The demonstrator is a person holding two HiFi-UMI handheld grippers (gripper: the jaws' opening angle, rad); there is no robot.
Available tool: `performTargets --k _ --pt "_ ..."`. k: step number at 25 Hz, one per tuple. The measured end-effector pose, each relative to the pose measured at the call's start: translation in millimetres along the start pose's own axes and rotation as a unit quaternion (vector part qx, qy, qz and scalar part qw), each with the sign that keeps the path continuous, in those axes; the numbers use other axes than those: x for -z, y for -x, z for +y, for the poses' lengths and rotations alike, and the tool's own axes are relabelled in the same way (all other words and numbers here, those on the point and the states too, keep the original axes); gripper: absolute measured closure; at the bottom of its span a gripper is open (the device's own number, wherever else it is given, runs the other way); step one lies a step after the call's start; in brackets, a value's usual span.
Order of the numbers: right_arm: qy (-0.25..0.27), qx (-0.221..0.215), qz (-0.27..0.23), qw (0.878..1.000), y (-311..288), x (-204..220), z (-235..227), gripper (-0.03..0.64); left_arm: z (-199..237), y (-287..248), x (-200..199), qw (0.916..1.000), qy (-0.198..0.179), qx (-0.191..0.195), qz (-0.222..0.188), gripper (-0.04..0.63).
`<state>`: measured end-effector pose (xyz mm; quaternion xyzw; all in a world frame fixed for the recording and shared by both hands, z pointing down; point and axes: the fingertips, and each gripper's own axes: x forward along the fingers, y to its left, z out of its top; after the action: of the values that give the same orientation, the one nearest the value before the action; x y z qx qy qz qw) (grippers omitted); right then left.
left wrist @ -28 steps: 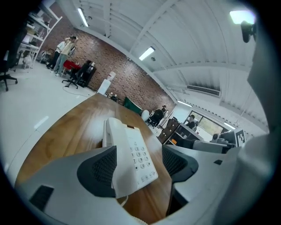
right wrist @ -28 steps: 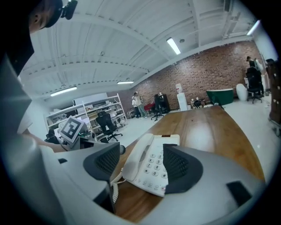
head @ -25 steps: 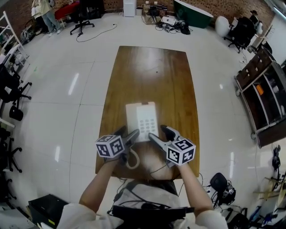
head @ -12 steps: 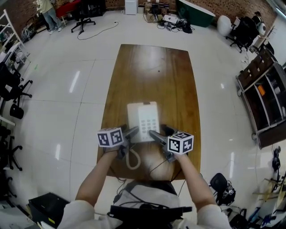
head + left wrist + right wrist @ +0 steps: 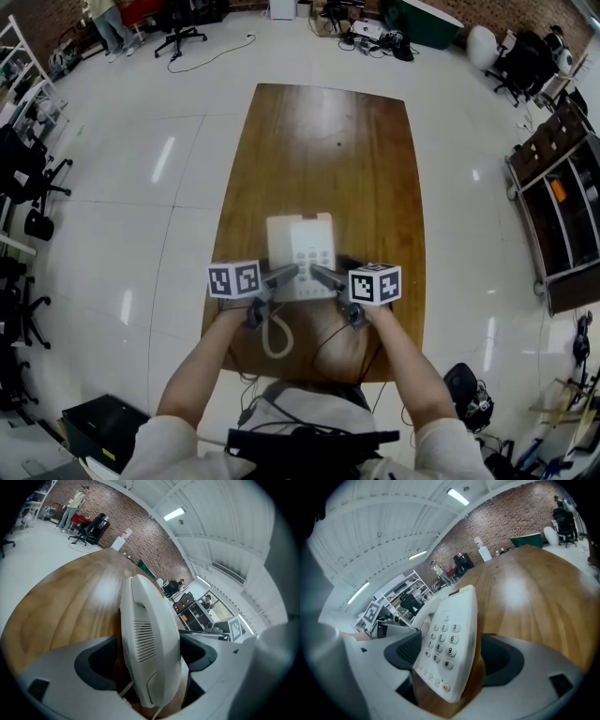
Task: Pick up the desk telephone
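A white desk telephone [image 5: 300, 251] with a keypad lies on the near half of the brown wooden table [image 5: 319, 150]. Its coiled cord [image 5: 274, 336] trails to the near edge. My left gripper [image 5: 279, 277] is at the phone's near-left corner. In the left gripper view the handset side [image 5: 150, 634] stands between the opening jaws, with gaps at both dark pads [image 5: 96, 663]. My right gripper [image 5: 325, 279] is at the near-right corner. In the right gripper view the keypad side [image 5: 447, 644] sits between its opening jaws, and the pads [image 5: 501, 660] are not pressing on it.
A thin dark cable [image 5: 328, 342] runs off the table's near edge. Office chairs [image 5: 33, 187] stand on the floor at left, dark shelving [image 5: 562, 206] at right, a black box [image 5: 94, 431] near my left elbow. A person [image 5: 108, 23] stands far back left.
Both grippers have sunk and moved forward onto the phone's near corners, so that its sides now lie between the jaws. Their marker cubes have rolled more level. The phone has not moved.
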<state>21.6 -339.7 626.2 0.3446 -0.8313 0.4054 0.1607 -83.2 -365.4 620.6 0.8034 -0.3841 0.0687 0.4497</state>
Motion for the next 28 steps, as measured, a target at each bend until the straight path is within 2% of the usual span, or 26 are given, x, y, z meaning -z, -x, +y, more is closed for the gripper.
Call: performTargets --k 5,8,13,15,24,28 --pt "-0.014 -0.009 0.025 1.0 -12.6 9.8 -1.6 0.212 -1.2 -4.1 4.2 0.9998 0.0 0.001 0.021 0.173" --pt "-0.022 -0.011 0.021 0.999 -17.6 4.1 -0.5 0.213 -2.7 -8.9 1.8 0.9993 -0.008 -0.01 0.034 0.173" --pt "-0.013 0.015 0.029 0.999 -25.6 4.1 -3.2 0.265 -4.6 -14.7 2.8 0.9979 -0.027 -0.039 0.044 0.179" --pt "-0.005 0.024 0.033 0.999 -26.9 5.8 -5.1 0.286 -3.4 -15.6 2.6 0.9976 -0.027 -0.051 0.04 0.189" --pt "-0.004 0.029 0.02 0.999 -29.5 8.0 -6.1 0.299 3.9 -10.5 1.3 0.9978 0.005 -0.066 -0.007 0.209" --pt "0.001 0.032 0.015 0.999 -29.7 9.8 -4.3 0.301 3.7 -6.9 3.3 0.9974 0.0 -0.07 -0.016 0.212"
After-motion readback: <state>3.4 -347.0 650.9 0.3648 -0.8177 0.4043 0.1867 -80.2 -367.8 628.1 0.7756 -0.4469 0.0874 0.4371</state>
